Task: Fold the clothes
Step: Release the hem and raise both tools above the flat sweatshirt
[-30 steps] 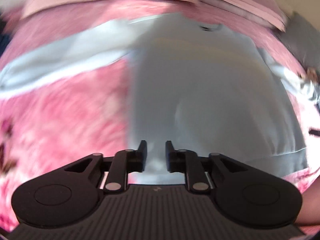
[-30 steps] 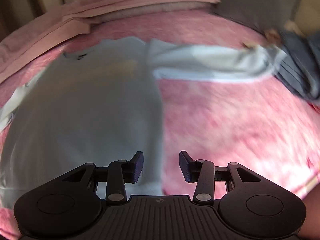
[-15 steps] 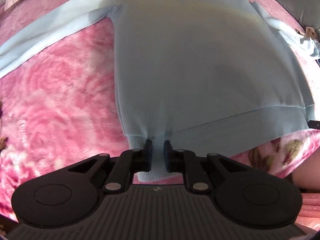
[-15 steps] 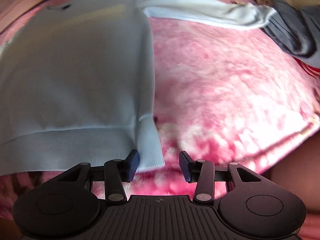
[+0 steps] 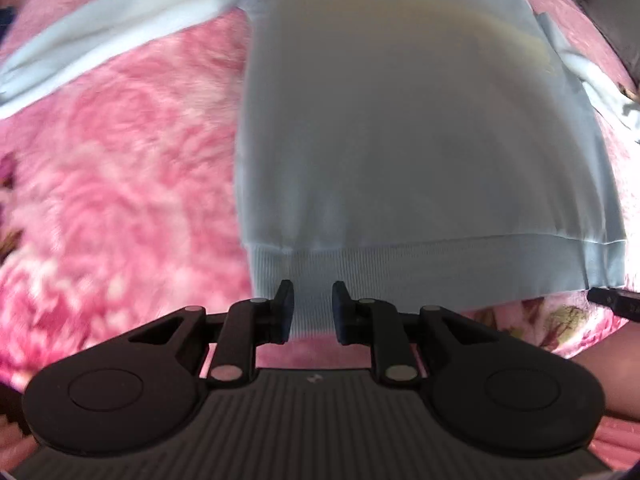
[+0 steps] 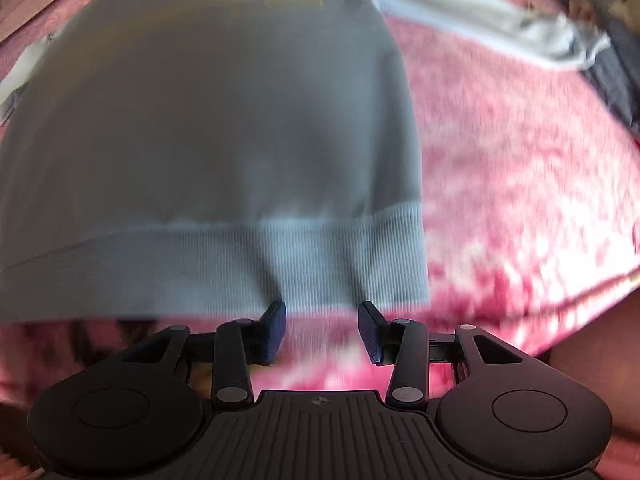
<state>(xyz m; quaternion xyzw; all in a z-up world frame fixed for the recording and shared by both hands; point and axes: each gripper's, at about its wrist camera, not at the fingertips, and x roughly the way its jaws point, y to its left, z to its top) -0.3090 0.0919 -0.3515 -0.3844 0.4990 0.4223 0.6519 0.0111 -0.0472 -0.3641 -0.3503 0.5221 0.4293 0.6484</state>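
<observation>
Light blue sweatshirt (image 5: 420,128) lies flat, front down or up not determinable, on a pink floral blanket (image 5: 120,184). Left gripper (image 5: 313,307): jaws apart, ribbed hem (image 5: 420,276) lying between them near its left corner, not clamped. Right gripper (image 6: 322,330): jaws wide apart, hem edge (image 6: 340,268) just ahead of the tips, near the right corner. One sleeve (image 6: 480,28) extends ahead and right of the right jaws toward dark grey clothing (image 6: 616,76).
</observation>
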